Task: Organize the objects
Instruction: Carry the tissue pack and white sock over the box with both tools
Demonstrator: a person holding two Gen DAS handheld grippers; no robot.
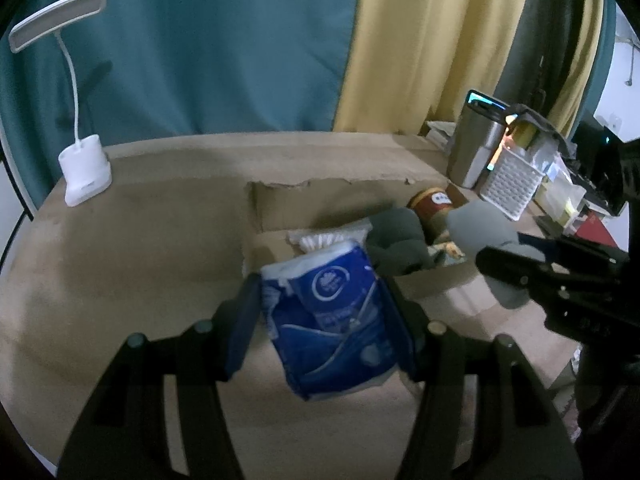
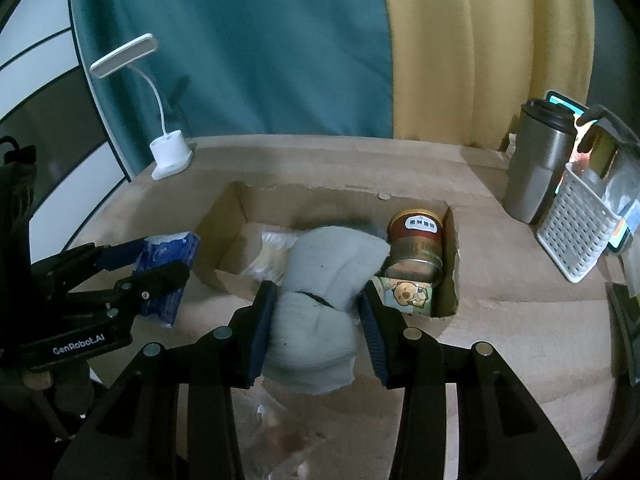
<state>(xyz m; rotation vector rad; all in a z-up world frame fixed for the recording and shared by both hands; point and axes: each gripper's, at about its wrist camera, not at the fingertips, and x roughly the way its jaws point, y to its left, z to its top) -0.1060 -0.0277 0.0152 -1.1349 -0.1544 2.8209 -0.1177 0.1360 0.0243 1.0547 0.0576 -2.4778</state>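
- Left gripper [image 1: 320, 312] pinches a blue tissue pack [image 1: 332, 320] between its pads, held above the cardboard-covered table [image 1: 140, 240], just in front of the open cardboard box [image 2: 224, 232].
- Right gripper [image 2: 316, 328] is clamped on a grey folded cloth [image 2: 320, 300], squeezed at its middle; the cloth's far end hangs over the box's near edge.
- Inside the box: red-brown tin can [image 2: 416, 244] upright at the right end, a small cartoon-printed carton [image 2: 408, 294] in front of it, white packets [image 2: 272, 248] on the left.
- White desk lamp [image 2: 168, 152] at the table's far left.
- Steel tumbler [image 2: 536, 168] and white perforated basket [image 2: 576, 236] stand to the right, outside the box.
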